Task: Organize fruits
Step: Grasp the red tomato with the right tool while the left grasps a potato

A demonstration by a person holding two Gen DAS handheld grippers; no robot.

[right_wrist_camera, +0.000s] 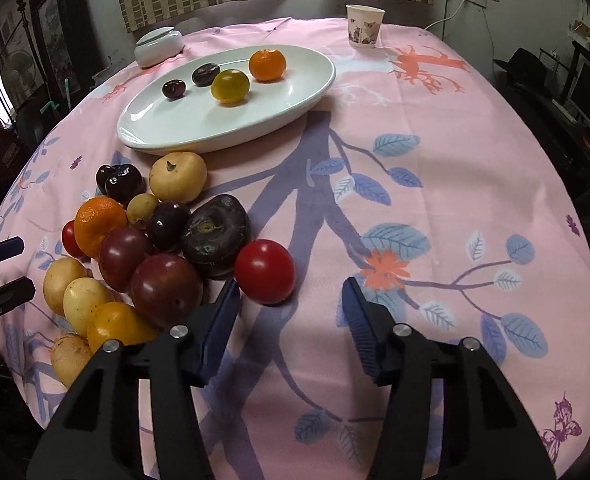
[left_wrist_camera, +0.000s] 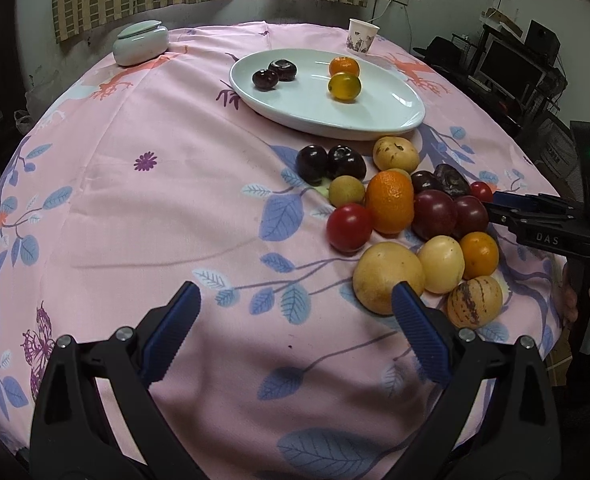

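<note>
The right gripper (right_wrist_camera: pixel 291 312) had its blue-padded jaws standing apart with nothing between them but pink cloth. Its left finger (right_wrist_camera: pixel 219 320) sat just beside the round red tomato (right_wrist_camera: pixel 265 271), which lay a little ahead of that finger and to the left of the gap's midline, on the near-right edge of the heap of loose fruit. From this angle I could not tell whether the pad touched the tomato's skin or merely came close. Being round, the tomato offered no long axis to align to; the move ahead seemed to turn on shifting the jaws slightly leftward and forward so that the fruit sat between them.

The left gripper (left_wrist_camera: pixel 295 316) was likewise wide open and empty, its right finger (left_wrist_camera: pixel 415 332) overlapping the near side of a large pale-yellow round fruit (left_wrist_camera: pixel 387 276) at the heap's near edge, contact again uncertain. Of the two, the right gripper was the nearer to the tomato.

Beyond the heap, on the pink floral tablecloth (right_wrist_camera: pixel 435 208), lay the white oval plate (right_wrist_camera: pixel 167 136), already carrying two dark plums, a yellow-green citrus and an orange mandarin, with most of the fruit not yet sorted onto it.
</note>
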